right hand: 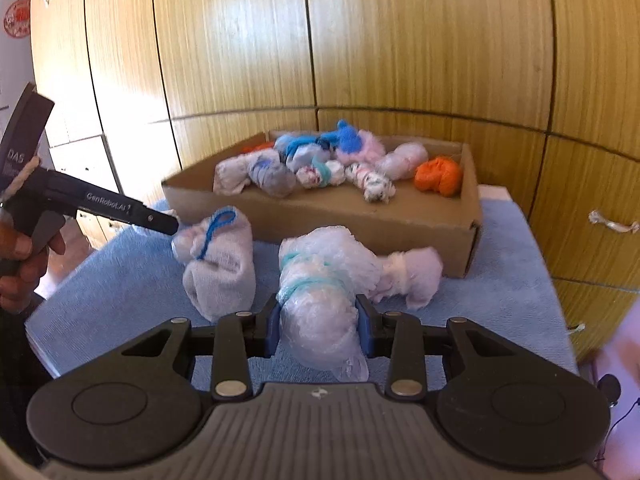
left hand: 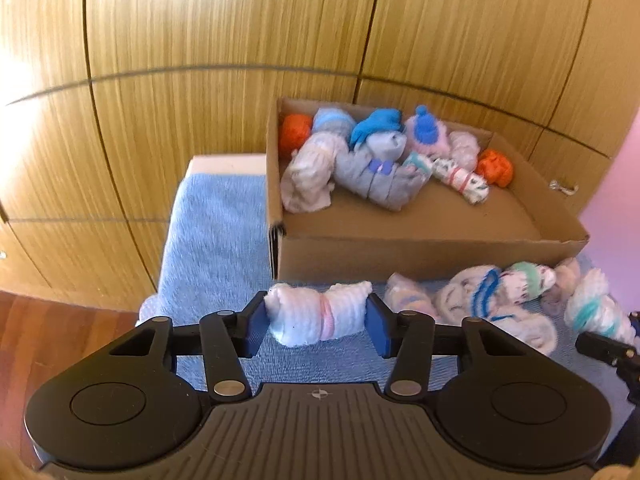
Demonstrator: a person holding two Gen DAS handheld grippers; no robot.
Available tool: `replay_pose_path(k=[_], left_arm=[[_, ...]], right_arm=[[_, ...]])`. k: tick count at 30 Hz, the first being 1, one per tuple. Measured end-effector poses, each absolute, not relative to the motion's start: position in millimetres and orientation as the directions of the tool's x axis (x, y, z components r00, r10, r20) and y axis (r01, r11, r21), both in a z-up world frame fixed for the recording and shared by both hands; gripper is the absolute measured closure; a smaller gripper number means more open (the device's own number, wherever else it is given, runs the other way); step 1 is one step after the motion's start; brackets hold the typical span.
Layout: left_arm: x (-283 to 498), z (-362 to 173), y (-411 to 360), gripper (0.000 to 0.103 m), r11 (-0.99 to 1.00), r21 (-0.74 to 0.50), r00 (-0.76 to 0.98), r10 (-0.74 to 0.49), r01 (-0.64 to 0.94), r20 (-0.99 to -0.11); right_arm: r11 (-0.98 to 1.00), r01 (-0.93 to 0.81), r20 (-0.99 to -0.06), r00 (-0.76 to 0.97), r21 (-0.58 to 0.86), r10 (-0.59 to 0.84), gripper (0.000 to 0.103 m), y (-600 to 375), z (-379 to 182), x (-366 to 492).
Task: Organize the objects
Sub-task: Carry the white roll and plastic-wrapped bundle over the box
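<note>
The left tool (left hand: 316,322) is squeezing a white sock roll (left hand: 316,318) at bottom middle, and the right tool (right hand: 318,322) is squeezing a bubbly bundle (right hand: 320,304) below the box (right hand: 360,216)

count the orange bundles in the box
2. One orange bundle sits in the box's far left corner, partly behind a white roll. The other lies by the right wall. More could be buried under the pile.

Wood-grain cabinet doors (left hand: 224,32) with dark seams, reddish wooden floor (left hand: 52,320), possibly sunlight glare at left
</note>
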State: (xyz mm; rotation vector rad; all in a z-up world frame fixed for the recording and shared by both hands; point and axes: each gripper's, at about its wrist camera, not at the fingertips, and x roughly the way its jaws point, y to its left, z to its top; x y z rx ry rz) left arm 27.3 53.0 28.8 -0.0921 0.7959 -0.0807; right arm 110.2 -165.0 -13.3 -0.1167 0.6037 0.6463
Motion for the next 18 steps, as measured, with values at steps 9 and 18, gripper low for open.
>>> replay_pose_path(k=[9,18], left_arm=[[28,79,28,0.046,0.987,-0.090,0.715,-0.159,0.133,-0.681],[70,118,-26,0.046,0.964,-0.077,0.704,-0.240,0.256,-0.668]], right_arm=[[0.796,-0.601,-0.503,0.670,0.064,0.546,0.069,-183,41,118],[0.790,-0.612,-0.483,0.699,-0.025,0.526,0.069,-188,80,162]])
